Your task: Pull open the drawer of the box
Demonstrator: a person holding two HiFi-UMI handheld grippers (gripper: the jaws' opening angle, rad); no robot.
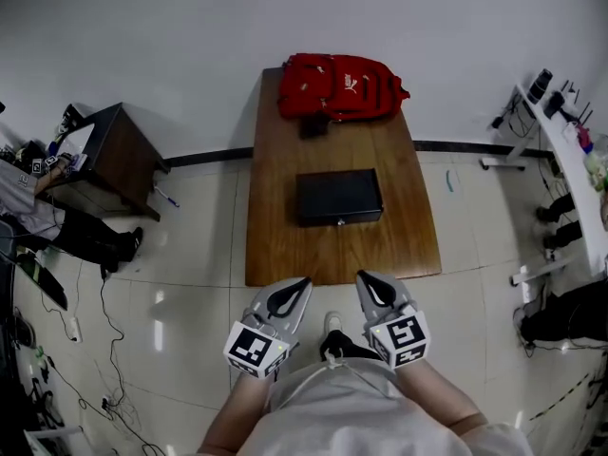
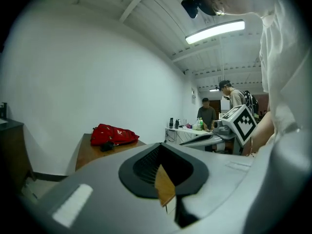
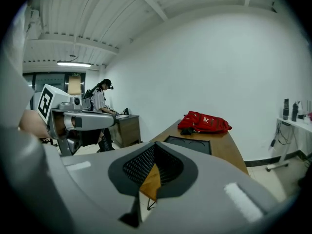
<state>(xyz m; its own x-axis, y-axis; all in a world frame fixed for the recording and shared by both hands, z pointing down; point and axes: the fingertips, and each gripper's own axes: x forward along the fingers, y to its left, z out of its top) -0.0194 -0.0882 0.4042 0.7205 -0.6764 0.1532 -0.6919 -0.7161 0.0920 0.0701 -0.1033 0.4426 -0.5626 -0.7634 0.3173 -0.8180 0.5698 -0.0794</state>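
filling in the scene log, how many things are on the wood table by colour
red: 1, the backpack
black: 2, the box and a small item against the backpack, which may be part of it
total: 3

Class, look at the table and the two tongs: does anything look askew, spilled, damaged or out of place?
Nothing stands out. The black box sits square on the wooden table, its drawer looking shut. The red backpack lies at the far end. The left tongs and right tongs are shut and empty, by the near edge.
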